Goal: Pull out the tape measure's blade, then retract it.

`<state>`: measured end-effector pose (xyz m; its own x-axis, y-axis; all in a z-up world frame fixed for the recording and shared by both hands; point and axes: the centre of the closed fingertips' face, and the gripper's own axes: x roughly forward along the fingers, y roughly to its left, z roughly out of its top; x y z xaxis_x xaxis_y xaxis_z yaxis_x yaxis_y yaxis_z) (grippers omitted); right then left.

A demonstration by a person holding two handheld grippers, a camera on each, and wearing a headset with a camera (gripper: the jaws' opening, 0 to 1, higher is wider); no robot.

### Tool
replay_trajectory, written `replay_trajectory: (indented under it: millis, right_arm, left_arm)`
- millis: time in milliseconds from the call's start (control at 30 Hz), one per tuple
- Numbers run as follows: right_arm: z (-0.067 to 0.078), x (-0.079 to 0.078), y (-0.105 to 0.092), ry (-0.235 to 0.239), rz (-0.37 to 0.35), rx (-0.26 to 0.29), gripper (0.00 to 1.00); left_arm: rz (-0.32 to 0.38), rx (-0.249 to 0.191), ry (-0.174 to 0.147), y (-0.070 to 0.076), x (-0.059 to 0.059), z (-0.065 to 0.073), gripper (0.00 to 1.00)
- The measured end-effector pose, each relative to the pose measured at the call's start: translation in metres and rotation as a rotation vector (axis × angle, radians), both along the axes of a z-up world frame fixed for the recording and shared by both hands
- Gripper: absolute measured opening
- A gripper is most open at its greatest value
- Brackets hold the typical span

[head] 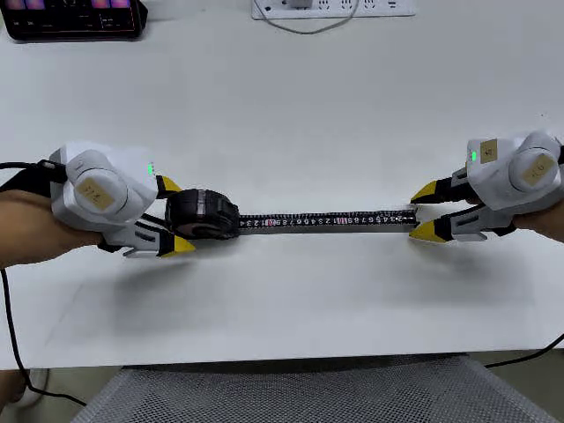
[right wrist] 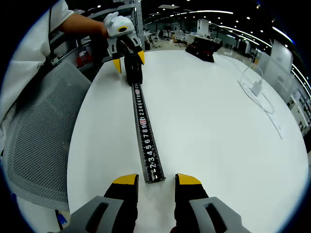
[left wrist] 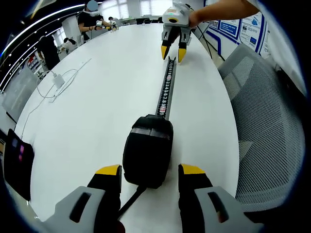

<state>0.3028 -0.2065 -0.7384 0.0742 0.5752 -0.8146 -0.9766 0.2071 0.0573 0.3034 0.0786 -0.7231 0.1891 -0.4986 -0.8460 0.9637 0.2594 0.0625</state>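
Note:
A black tape measure (head: 204,214) lies on the white table (head: 291,115), its blade (head: 326,218) drawn out to the right and lying flat. My left gripper (head: 174,215) is shut on the rear of the case (left wrist: 148,148), one yellow-tipped finger on each side. The blade (left wrist: 166,85) runs away towards my right gripper (left wrist: 172,51). In the right gripper view the blade's end (right wrist: 154,175) rests on the table between the jaws of my right gripper (right wrist: 156,179). That gripper is open, with a gap on both sides of the blade. My left gripper (right wrist: 127,60) shows at the far end.
A white power strip (head: 335,7) and a dark device (head: 75,16) sit at the table's far edge. A grey mesh chair (head: 308,392) stands under the near edge. A white charger with its cable (left wrist: 58,80) lies on the table away from the blade.

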Motion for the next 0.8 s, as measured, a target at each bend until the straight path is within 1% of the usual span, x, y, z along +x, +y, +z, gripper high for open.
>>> replay_trajectory:
  millis: [100,200,233,300,400,467,533,600,667,800]
  right_arm:
    - [0.002,0.0,-0.001,-0.006,-0.024,0.003,0.3]
    - [0.002,-0.003,-0.001,-0.014,-0.031,-0.001,0.31]
    - [0.002,-0.004,-0.001,-0.018,-0.035,-0.006,0.32]
    - [0.005,-0.005,-0.001,-0.019,-0.054,0.001,0.35]
    - [0.009,-0.005,0.0,-0.026,-0.078,0.015,0.37]
    - [0.01,-0.006,0.0,-0.03,-0.082,0.012,0.39]
    - [0.012,-0.008,0.0,-0.032,-0.083,0.012,0.41]
    - [0.014,-0.009,0.0,-0.033,-0.09,0.013,0.43]
    - [0.014,-0.01,0.0,-0.042,-0.095,0.006,0.46]
    - [0.018,-0.012,-0.001,-0.049,-0.113,0.006,0.48]
  left_arm:
    - [0.018,-0.019,-0.011,0.0,0.002,0.004,0.47]
    - [0.033,-0.031,-0.021,0.001,0.004,0.008,0.49]
    - [0.041,-0.037,-0.024,0.0,0.004,0.009,0.51]
    - [0.056,-0.052,-0.031,0.0,0.005,0.012,0.55]
    - [0.072,-0.064,-0.043,0.0,0.005,0.016,0.55]
    - [0.082,-0.071,-0.043,0.0,0.004,0.018,0.56]
    - [0.086,-0.076,-0.054,-0.001,0.004,0.021,0.56]
    - [0.09,-0.08,-0.057,-0.001,0.003,0.023,0.57]
    - [0.101,-0.088,-0.066,0.0,0.003,0.026,0.58]
    - [0.127,-0.095,-0.072,0.005,0.002,0.028,0.62]
